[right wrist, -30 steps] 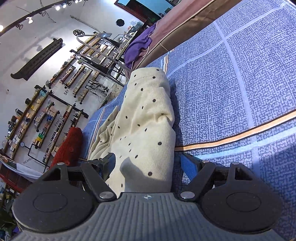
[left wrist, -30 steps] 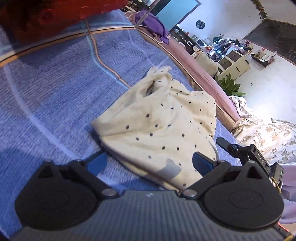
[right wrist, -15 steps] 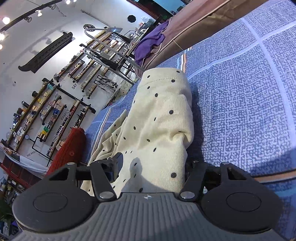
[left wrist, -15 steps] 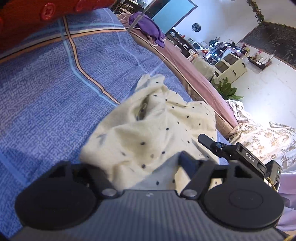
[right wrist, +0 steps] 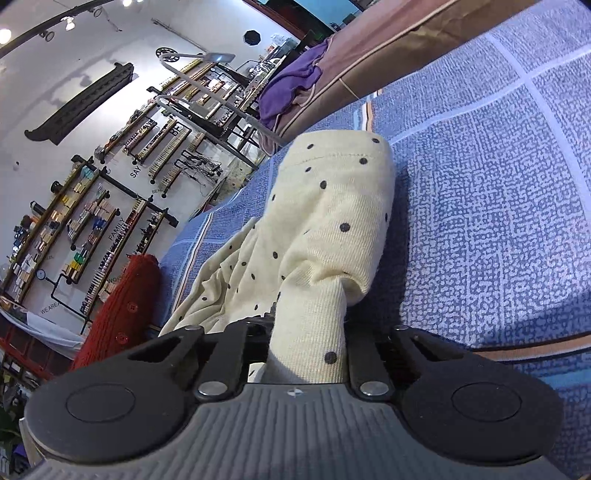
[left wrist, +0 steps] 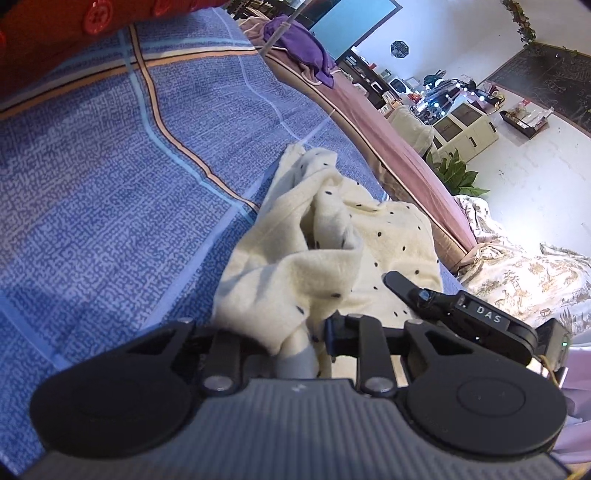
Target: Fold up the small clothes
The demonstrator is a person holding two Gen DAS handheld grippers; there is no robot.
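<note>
Red knitted garment [left wrist: 55, 33] with buttons at the far left, lying on the blue patterned bedspread [left wrist: 110, 206]; same red knit [right wrist: 122, 306] also at the left in the right wrist view. Next to the right, cream garment with dark dots [left wrist: 332, 251], rumpled and partly lifted from the bedspread, its near edge gathered into a bunch. Left gripper [left wrist: 295, 339] closed narrow on that bunch, cloth pinched between the jaws. Just right of it, seen from the left wrist camera, the black body of the right gripper [left wrist: 461, 314], marked "DAS", touching the same garment. Beyond, at the edge of the bed, purple cloth [left wrist: 303, 51] on a brown-pink cover [left wrist: 388, 147].

From the right wrist camera: cream dotted garment [right wrist: 332, 221] stretched forward over the bedspread [right wrist: 498, 221], hem end farthest away, near end drawn into a tight roll. Right gripper [right wrist: 308, 347] clamped narrow on this roll. Purple cloth [right wrist: 291, 88] further back, near the brown-pink cover [right wrist: 388, 48].
</note>
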